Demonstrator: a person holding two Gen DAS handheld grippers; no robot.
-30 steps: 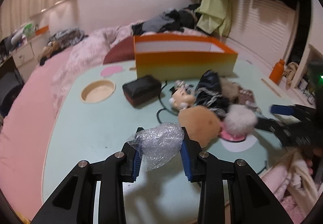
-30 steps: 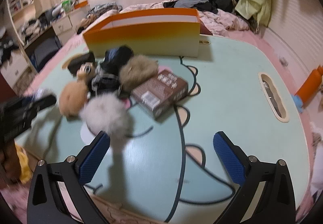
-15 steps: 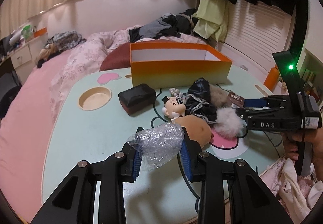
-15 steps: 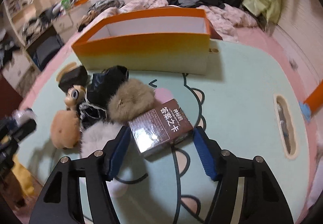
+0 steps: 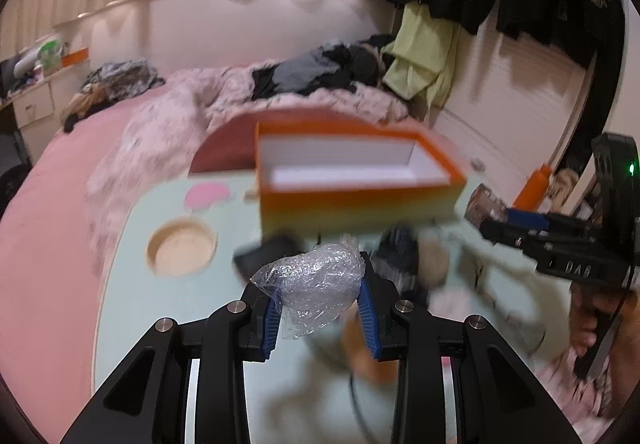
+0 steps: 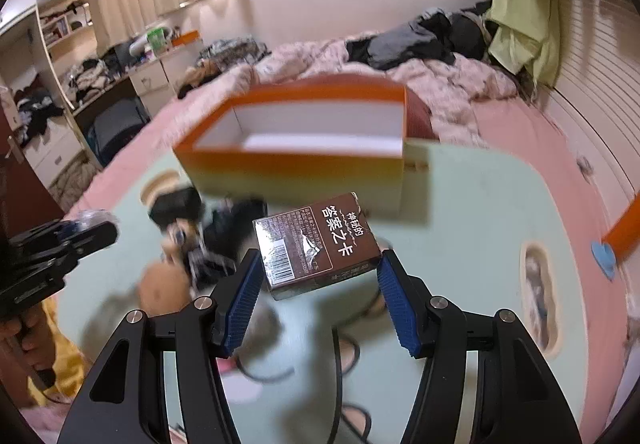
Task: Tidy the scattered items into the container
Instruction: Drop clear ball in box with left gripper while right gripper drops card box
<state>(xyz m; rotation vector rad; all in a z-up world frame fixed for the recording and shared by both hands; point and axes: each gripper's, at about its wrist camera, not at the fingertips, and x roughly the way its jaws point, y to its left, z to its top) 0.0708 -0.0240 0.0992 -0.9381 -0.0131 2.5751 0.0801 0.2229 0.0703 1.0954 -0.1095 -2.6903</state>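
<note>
My left gripper [image 5: 320, 308] is shut on a wad of clear bubble wrap [image 5: 314, 286] and holds it above the mint table, short of the orange box [image 5: 352, 180]. My right gripper [image 6: 320, 296] is shut on a brown card box [image 6: 316, 244] with white lettering and holds it lifted in front of the orange box [image 6: 304, 148], which is open and white inside. The right gripper also shows at the right of the left wrist view [image 5: 504, 220]. The left gripper shows at the left of the right wrist view [image 6: 86, 230].
On the mint table [image 6: 460, 212] lie a black pouch [image 6: 176, 206], dark fabric [image 6: 236, 220], a tan plush [image 6: 162, 284] and a black cable [image 6: 340, 356]. A round recess [image 5: 182, 246] sits at the table's left. A pink bed with clothes lies behind.
My right gripper closed on the brown card box and lifted it off the table toward the orange box. My left gripper rose and moved toward the box with the bubble wrap.
</note>
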